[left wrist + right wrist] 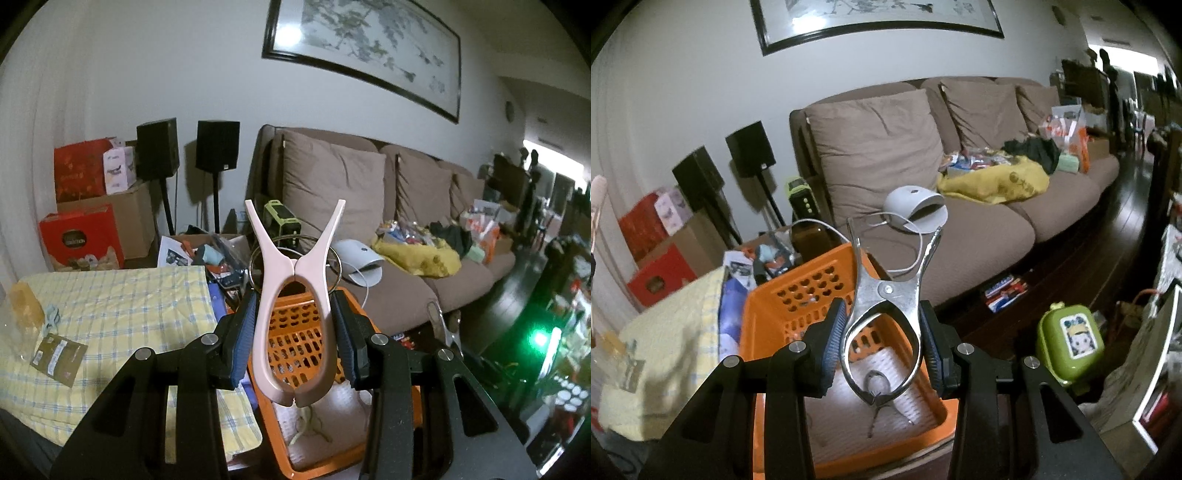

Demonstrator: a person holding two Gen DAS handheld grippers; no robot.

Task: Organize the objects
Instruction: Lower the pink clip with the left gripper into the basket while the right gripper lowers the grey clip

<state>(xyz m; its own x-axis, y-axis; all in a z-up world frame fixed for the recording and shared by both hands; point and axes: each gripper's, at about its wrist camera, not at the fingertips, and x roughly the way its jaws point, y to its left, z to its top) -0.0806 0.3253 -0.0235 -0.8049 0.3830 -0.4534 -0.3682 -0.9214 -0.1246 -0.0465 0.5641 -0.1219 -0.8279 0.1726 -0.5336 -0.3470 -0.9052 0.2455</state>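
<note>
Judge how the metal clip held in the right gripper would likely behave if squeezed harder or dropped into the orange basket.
The metal clip looks thin, shiny steel, so probably stiff and slick against the right gripper pads. Its central pivot suggests harder squeezing may spring its jaws. Dropped into the orange basket, it would likely clatter, not break.

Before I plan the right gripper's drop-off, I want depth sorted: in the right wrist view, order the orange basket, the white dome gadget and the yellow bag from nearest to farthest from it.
1. Orange basket, directly below the fingers.
2. White dome gadget, on the near sofa seat.
3. Yellow bag, farther along the sofa, rightward.
</note>
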